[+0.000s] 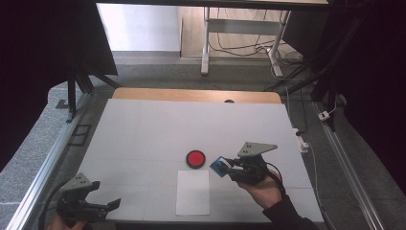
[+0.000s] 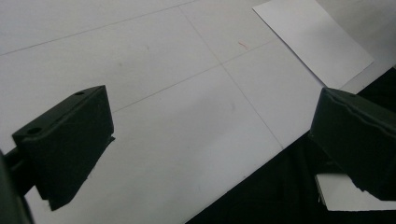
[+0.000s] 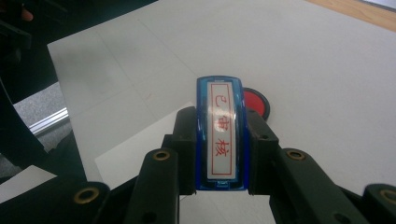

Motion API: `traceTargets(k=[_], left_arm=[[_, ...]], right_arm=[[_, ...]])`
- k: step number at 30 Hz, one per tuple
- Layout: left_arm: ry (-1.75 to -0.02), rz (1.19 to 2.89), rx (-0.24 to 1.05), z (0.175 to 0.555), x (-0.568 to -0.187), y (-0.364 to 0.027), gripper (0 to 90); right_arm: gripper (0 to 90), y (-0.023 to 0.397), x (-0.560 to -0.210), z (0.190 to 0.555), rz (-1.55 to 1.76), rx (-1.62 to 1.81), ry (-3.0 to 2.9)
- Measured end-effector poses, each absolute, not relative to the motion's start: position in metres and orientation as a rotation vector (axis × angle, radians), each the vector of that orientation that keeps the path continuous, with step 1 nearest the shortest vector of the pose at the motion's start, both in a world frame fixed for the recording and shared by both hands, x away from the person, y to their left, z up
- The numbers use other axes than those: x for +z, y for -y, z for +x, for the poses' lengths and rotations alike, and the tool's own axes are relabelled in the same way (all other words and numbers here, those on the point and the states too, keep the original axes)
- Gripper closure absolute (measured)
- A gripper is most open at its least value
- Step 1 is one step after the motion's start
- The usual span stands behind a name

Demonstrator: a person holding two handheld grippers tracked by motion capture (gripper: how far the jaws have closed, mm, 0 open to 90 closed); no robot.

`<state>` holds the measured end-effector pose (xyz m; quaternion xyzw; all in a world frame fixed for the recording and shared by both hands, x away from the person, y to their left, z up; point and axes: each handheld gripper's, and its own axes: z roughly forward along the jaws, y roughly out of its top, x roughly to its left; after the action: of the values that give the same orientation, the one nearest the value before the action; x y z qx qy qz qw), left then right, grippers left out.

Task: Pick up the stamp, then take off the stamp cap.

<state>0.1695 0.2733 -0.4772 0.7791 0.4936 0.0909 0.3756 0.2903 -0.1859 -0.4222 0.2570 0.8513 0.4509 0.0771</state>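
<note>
Right gripper (image 3: pixel 219 140) clenched on a blue stamp (image 3: pixel 219 133), jaws pressing its two long sides, seen low and centre in the right gripper view. On the stamp's white label, inside a red frame, three red Chinese characters running lengthwise, legible as 已审核. In the high view, same stamp (image 1: pixel 220 166) at lower centre-right of the frame, sticking out leftward from the right gripper (image 1: pixel 229 167), lifted above the white table cover (image 1: pixel 143 134) just right of a round red ink pad (image 1: pixel 195 158) in a black case, and above and right of a white sheet of paper (image 1: pixel 193 192). No writing visible on the paper or the pad. Right hand (image 1: pixel 262 189) coming in from the lower right edge, dark sleeve behind it. Left gripper (image 1: pixel 103 207) at the lower left corner of the high view, released: in the left gripper view, black jaws standing wide apart at the frame's left and right edges with nothing between them, bare white cover beneath and a corner of the paper (image 2: pixel 313 39) at upper right.
</note>
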Motion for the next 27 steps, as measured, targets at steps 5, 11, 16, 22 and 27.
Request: traceTargets(k=[5, 11, 16, 22, 27], left_arm=[[-1.261, 1.992, 0.235, 0.169, -0.477, -0.273, 0.0], [-1.233, 1.991, 0.231, 0.169, -0.476, -0.274, 0.0], [-1.193, 1.996, 0.257, 0.169, -0.474, -0.273, 0.0], [-1.125, 2.010, 0.215, 0.174, -0.472, -0.268, 0.0], [-1.063, 2.005, 0.203, 0.179, -0.471, -0.263, 0.0]], right_arm=[[70.2, 0.179, -0.421, 0.288, 0.735, 1.368, -2.564], [70.2, 0.173, -0.420, 0.287, 0.717, 1.406, -2.575], [70.2, 0.170, -0.418, 0.286, 0.668, 1.400, -2.586], [70.2, 0.164, -0.416, 0.285, 0.612, 1.403, -2.609], [70.2, 0.160, -0.415, 0.284, 0.601, 1.406, -2.610]])
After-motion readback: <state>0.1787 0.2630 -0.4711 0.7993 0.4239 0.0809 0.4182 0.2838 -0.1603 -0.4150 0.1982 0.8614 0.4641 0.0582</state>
